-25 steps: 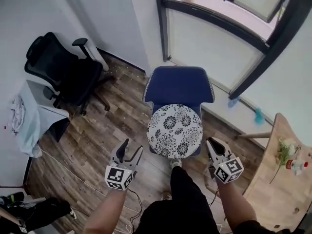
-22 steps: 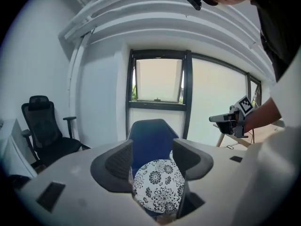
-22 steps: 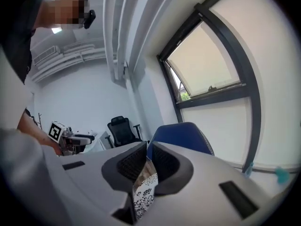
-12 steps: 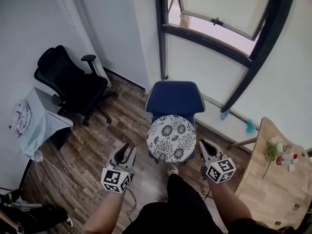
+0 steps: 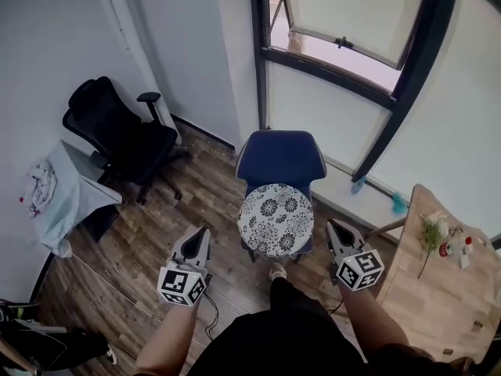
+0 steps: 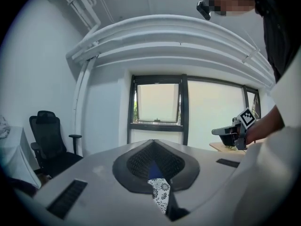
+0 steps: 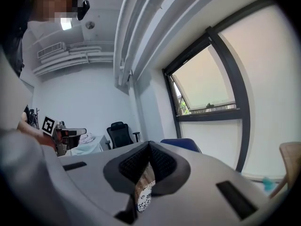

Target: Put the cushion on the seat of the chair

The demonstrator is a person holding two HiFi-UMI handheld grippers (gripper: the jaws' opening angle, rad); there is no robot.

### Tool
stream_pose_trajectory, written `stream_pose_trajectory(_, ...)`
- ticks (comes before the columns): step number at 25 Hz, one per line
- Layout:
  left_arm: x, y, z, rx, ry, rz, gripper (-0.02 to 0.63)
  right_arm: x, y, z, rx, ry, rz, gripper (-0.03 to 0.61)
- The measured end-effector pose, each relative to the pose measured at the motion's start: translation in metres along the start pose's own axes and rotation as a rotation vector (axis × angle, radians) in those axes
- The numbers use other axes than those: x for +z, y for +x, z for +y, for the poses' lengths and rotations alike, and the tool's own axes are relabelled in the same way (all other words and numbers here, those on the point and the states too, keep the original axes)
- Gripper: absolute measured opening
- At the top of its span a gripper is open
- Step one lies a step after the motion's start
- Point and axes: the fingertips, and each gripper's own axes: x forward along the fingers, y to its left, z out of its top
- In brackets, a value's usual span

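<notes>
- Fingers (image 6: 138, 161) of the left gripper (image 6: 153, 142) were pressed together with nothing between them. Only a sliver of flowered pattern showed past them.
- Right gripper (image 7: 148, 144) likewise: jaws met tip to tip, empty.
- Cushion (image 5: 275, 218) lay flat on the seat of the blue chair (image 5: 282, 153), its back edge near the foot of the backrest, roughly centred side to side.
- Both grippers hung on the near side of the chair, one off each front corner, clear of the cushion.
- Judgement: the cushion already lay as the task wants. Whether this run put it there could not be told.
- Judgement: a good result here meant a level sit with no overhang. The front rim looked close to the seat's front edge, and the head view did not settle any overhang.
- Risk: a soft round pad could slide if bumped, so the grippers were best kept clear.
</notes>
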Motion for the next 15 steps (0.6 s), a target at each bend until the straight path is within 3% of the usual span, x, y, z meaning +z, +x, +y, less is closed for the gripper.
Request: stream_pose_trajectory(15,0.023,0.007,-0.009,-0.03,0.023,-0.046,0.006,0.017,-0.004,0.005,0.003,-0.025,-0.031,0.025)
